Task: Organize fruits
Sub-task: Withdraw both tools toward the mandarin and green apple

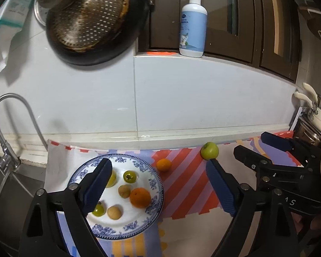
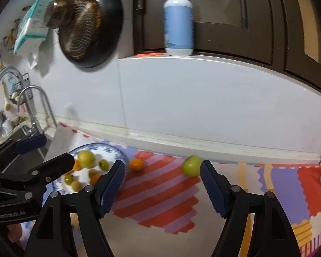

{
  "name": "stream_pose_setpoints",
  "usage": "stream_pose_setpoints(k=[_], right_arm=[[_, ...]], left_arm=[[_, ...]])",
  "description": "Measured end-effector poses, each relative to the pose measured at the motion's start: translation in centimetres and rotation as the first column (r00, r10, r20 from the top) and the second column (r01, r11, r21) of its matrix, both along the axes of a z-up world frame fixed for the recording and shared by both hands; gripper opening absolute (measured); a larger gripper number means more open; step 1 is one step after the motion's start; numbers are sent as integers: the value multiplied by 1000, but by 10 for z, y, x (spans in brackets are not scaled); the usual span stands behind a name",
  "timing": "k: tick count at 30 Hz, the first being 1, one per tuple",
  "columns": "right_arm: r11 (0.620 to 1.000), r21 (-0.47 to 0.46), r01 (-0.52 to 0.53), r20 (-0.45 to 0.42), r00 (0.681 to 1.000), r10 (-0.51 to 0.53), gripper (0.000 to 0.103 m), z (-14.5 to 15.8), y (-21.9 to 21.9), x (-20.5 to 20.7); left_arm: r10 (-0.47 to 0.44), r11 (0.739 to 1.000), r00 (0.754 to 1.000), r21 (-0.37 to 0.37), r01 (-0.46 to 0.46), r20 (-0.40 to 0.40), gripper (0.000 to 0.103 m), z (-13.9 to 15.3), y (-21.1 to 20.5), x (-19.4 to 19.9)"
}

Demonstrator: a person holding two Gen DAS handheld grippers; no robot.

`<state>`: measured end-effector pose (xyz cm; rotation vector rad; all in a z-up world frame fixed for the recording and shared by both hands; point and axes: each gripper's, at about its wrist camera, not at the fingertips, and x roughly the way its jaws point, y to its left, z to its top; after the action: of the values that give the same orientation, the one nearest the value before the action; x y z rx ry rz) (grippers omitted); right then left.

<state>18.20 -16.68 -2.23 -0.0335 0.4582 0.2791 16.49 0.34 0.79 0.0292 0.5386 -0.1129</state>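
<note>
A blue-patterned white plate holds several small fruits: an orange, green ones and tan ones. A small orange and a green apple lie on the striped mat to its right. My left gripper is open and empty, above the plate's right side. My right gripper is open and empty, above the mat, with its right fingertip close beside the apple. It also shows in the left wrist view.
A sink with curved taps is at the left. A white tiled wall rises behind the mat. A pump bottle stands on the window ledge. A dark pan hangs on the wall.
</note>
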Motion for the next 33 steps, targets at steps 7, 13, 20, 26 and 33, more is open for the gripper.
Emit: stream_pose_setpoints(k=[7, 13, 20, 26, 33], right_arm=[[999, 0, 39, -24, 999, -39, 73, -11, -16, 27], [995, -27, 100, -77, 992, -102, 73, -29, -22, 58], [993, -42, 109, -133, 985, -114, 73, -51, -24, 90], [993, -45, 113, -219, 968, -120, 73, -75, -26, 119], [995, 5, 95, -294, 951, -90, 73, -95, -30, 138]], left_arm=[[-17, 1000, 999, 2, 17, -49, 91, -17, -12, 35], [-42, 999, 990, 27, 46, -138, 90, -43, -18, 70], [-68, 994, 967, 70, 88, -244, 83, -71, -27, 107], [-74, 988, 946, 107, 113, -316, 63, -93, -33, 133], [-62, 986, 932, 124, 113, -356, 54, -106, -37, 149]])
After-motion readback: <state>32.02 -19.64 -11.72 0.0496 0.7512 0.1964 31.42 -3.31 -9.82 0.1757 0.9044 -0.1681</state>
